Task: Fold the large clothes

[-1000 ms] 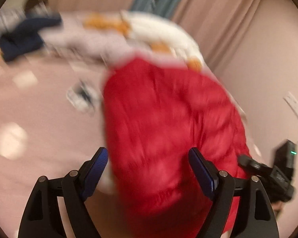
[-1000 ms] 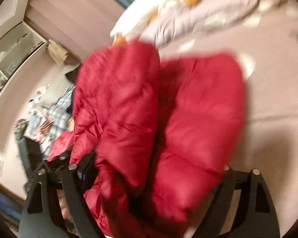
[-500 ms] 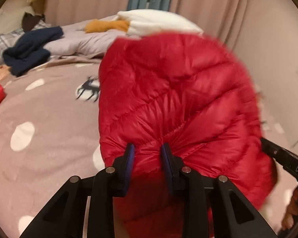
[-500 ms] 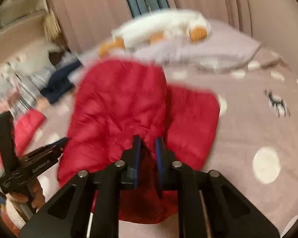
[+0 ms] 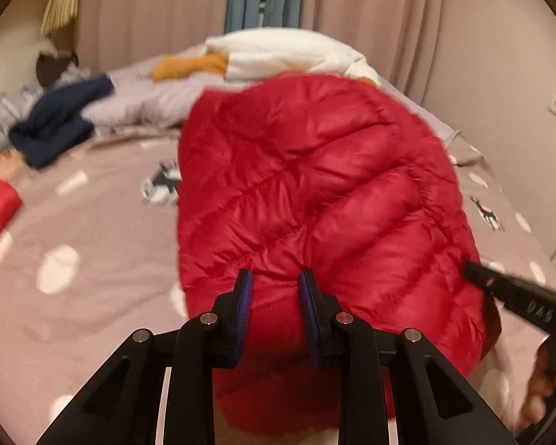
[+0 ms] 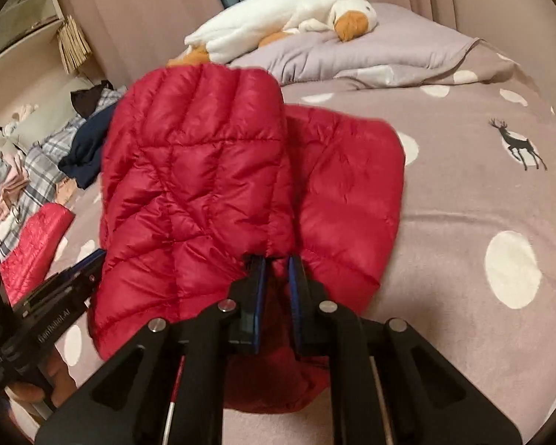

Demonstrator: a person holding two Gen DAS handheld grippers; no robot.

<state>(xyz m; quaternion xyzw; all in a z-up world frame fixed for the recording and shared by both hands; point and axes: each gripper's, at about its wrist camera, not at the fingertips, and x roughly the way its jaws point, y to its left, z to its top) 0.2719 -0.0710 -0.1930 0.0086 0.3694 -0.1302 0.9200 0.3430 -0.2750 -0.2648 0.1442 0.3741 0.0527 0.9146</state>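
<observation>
A red quilted down jacket lies on the pink dotted bedspread. My left gripper is shut on the jacket's near edge, with the fabric bunched between its blue pads. My right gripper is shut on another part of the jacket, holding a folded panel raised over the lower layer. The right gripper also shows at the right edge of the left wrist view, and the left gripper shows at the lower left of the right wrist view.
A white and orange plush goose lies on a lilac duvet at the head of the bed. A dark navy garment and plaid clothes lie at the left. Another red item lies beside them. Curtains hang behind.
Both grippers were open around the jacket a second ago and have since closed on it. The jacket has been lifted and drawn toward me; the view has steadied.
</observation>
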